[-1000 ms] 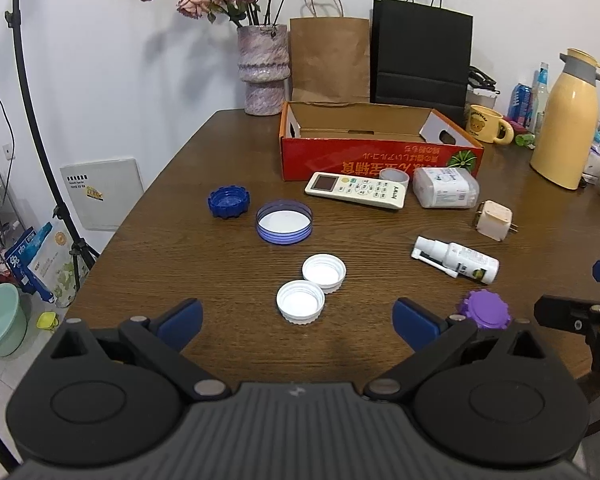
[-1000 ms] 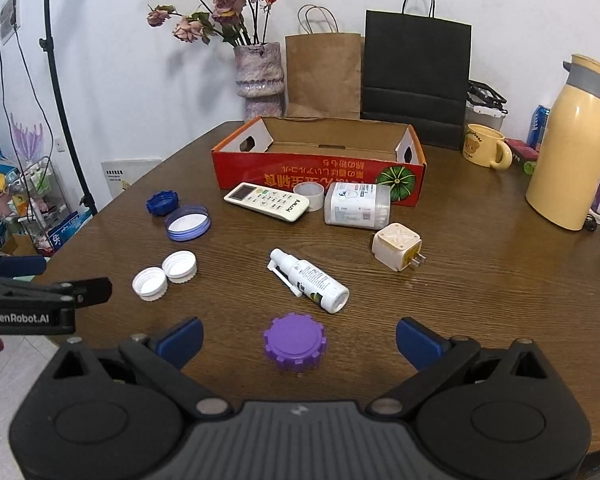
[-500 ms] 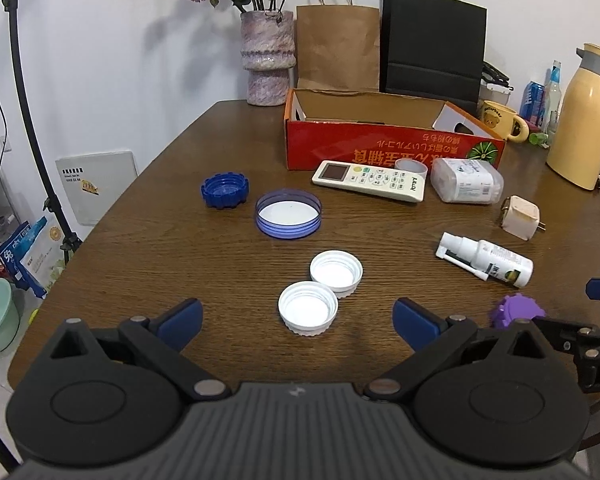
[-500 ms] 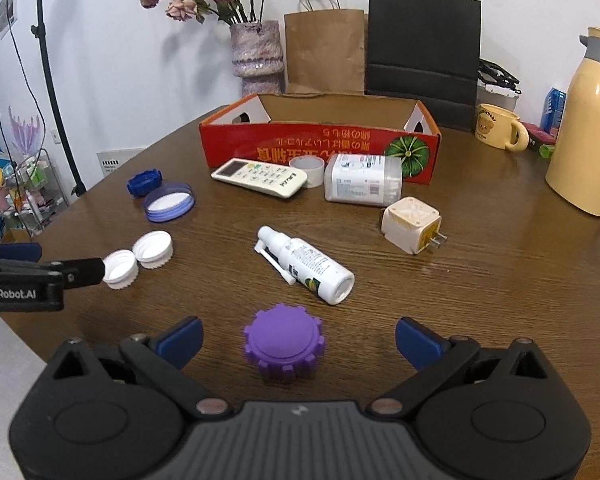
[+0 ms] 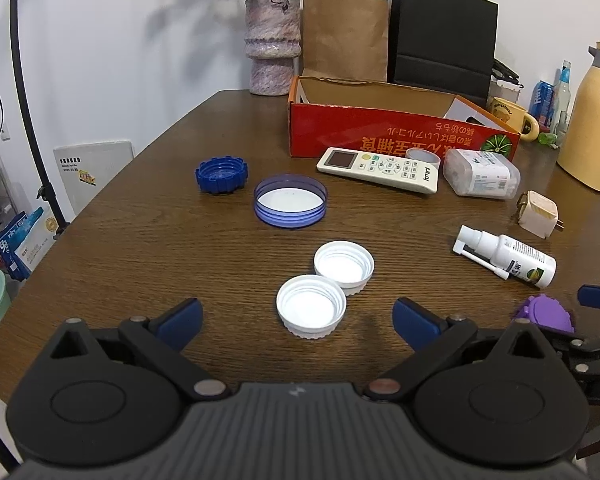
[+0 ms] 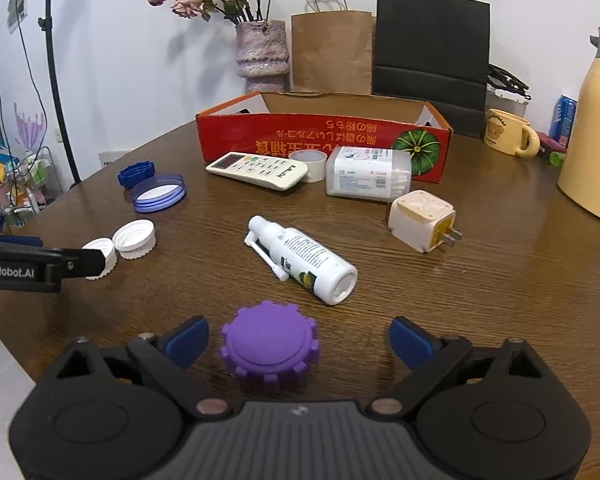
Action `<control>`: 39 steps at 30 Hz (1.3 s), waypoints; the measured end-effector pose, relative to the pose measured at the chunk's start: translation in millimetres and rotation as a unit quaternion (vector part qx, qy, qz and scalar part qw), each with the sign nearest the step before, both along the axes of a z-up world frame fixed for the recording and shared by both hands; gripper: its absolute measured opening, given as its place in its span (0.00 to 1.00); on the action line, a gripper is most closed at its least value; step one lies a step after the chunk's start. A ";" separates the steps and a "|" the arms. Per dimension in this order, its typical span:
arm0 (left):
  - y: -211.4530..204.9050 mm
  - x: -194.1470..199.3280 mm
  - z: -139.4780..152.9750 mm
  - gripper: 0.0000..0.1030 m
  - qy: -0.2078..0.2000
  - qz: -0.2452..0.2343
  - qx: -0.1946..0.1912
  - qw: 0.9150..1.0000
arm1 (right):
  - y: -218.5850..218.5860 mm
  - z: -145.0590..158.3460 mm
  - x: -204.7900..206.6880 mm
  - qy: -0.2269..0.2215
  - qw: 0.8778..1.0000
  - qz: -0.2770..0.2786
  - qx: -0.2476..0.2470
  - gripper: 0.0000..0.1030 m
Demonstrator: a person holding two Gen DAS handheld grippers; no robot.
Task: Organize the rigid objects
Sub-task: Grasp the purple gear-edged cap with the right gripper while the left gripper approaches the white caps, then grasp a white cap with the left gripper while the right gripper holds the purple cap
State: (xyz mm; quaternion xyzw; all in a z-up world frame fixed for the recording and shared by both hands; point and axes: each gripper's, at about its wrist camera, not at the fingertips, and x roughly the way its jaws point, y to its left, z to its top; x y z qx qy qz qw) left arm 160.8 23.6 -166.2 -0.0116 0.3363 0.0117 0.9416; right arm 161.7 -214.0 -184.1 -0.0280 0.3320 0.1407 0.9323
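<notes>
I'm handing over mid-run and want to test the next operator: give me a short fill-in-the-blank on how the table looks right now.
1. The cap between the right gripper's closing fingers is ____ in colour.
2. The two white caps in front of the left gripper lie with their open side facing ____.
3. The remote control lies in front of the ____ cardboard box.
4. The spray bottle is lying on its ____.

Missing words: purple; up; red; side
</notes>
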 end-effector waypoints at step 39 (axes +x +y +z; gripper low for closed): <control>-6.2 6.5 -19.7 0.57 -0.024 -0.002 0.020 1.000 | 6.1 -10.2 -4.4 -0.044 0.998 0.042 0.018 0.51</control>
